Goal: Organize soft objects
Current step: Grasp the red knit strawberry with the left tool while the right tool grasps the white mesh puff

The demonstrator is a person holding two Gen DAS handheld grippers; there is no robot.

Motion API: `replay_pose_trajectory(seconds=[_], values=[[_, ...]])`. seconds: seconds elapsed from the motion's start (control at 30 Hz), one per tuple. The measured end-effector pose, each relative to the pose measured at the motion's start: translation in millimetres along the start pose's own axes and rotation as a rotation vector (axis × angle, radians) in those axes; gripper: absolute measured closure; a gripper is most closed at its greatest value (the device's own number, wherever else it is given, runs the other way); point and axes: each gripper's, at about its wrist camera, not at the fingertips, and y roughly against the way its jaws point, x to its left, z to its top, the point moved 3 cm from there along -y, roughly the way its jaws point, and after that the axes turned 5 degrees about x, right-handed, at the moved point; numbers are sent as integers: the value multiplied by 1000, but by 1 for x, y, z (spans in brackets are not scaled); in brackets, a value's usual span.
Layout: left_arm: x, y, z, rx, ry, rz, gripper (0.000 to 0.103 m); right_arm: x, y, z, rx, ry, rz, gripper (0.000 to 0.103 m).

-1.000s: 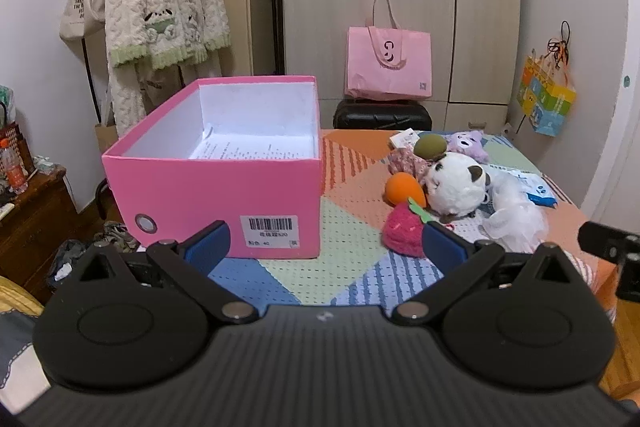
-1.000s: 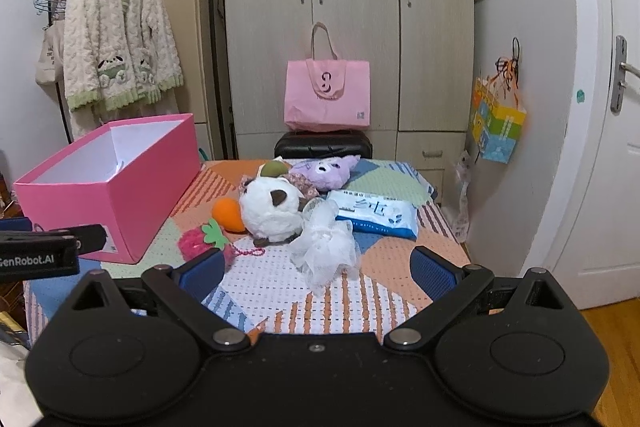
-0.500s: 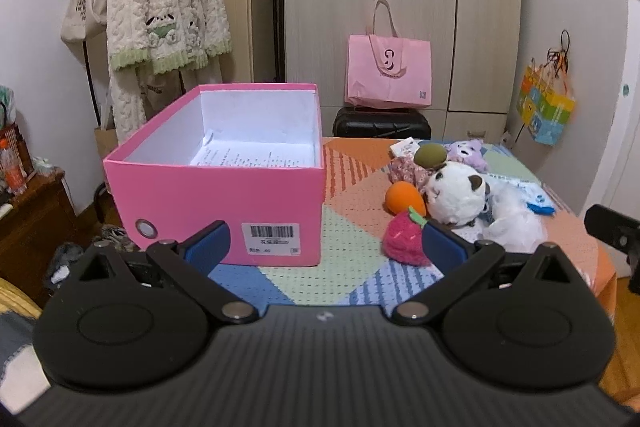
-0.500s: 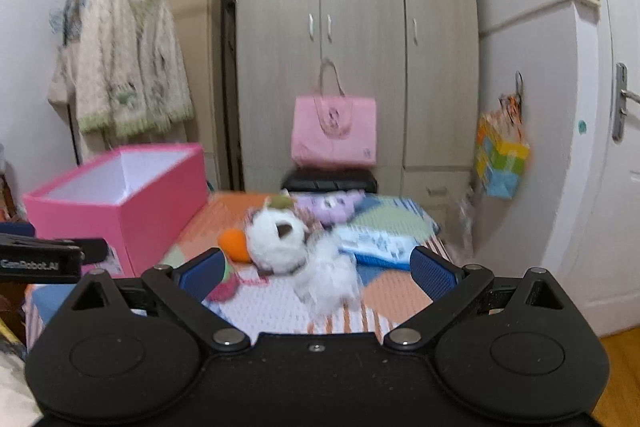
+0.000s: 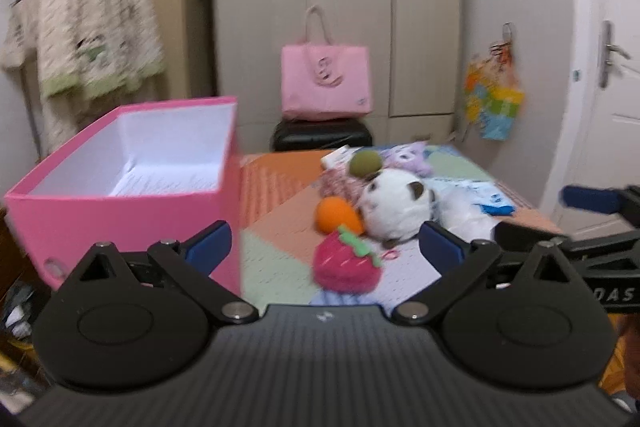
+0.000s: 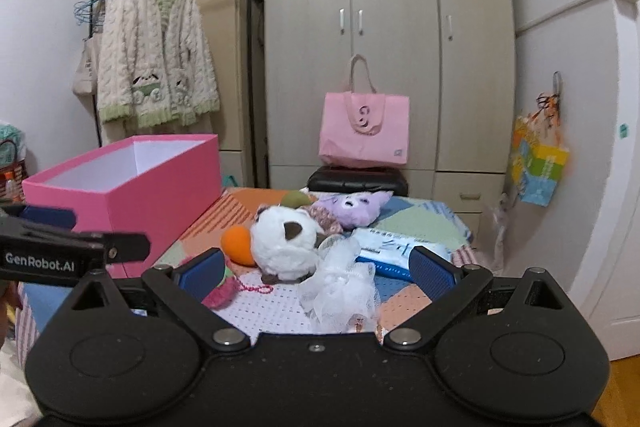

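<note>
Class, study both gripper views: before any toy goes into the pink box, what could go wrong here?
The white mesh pouf lies near the table's front edge; a clumsy grab might push it off. The strawberry plush has a thin pink loop that could snag. The toys are crowded, so lifting the white plush may roll the orange ball.

I seem to be in a home bedroom: wardrobe (image 6: pixel 388 39), cardigan (image 6: pixel 156 55) on a rack, door (image 5: pixel 612 107).
</note>
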Motion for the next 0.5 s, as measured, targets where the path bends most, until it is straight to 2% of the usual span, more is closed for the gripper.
replay_pose_trajectory(seconds=[0.13, 0.27, 0.37, 0.5], values=[[-5, -20, 0, 27, -5, -37, 3, -15, -14, -11, 15, -26, 62, 4], [-13, -43, -4, 67, -16, -60, 3, -29, -37, -20, 50, -44, 27, 4], [-16, -62, -9, 114, -15, -77, 5, -37, -51, -26, 67, -67, 32, 5], [-18, -80, -13, 120, -34, -44, 7, -33, -73, -34, 64, -26, 20, 10]])
